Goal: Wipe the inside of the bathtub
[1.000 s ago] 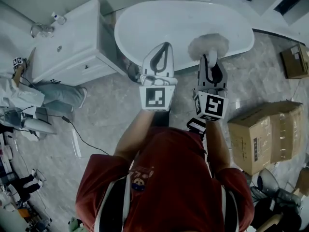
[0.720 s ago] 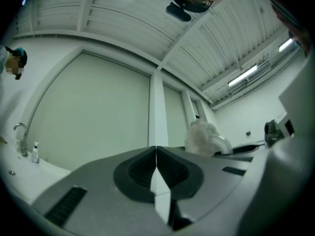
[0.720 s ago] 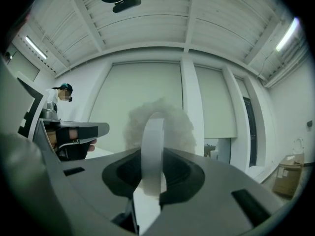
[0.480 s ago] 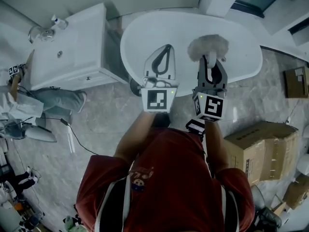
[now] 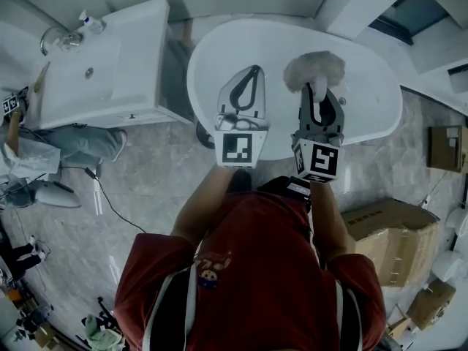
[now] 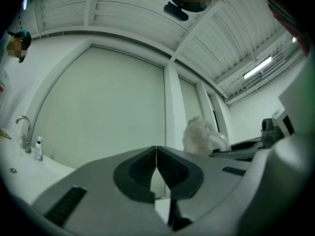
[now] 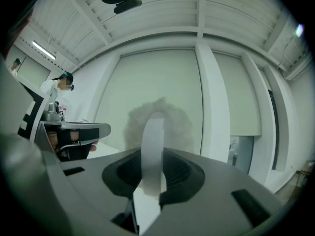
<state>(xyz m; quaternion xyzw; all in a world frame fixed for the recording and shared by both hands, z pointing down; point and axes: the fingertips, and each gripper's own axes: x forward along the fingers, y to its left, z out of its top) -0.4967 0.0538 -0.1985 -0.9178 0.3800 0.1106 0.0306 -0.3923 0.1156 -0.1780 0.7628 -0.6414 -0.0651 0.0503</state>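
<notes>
Duster [image 5: 314, 69] juts ahead of right gripper [image 5: 316, 88] clamping its handle near bathtub [image 5: 369, 72]; left gripper [image 5: 251, 72] clenched empty.

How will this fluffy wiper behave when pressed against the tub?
Probably soft: the fluffy wiper looks shaggy and should squash against the bathtub. It is likely light for its bulk. The right gripper clamps only its thin white handle, so it may twist under sideways drag.
</notes>
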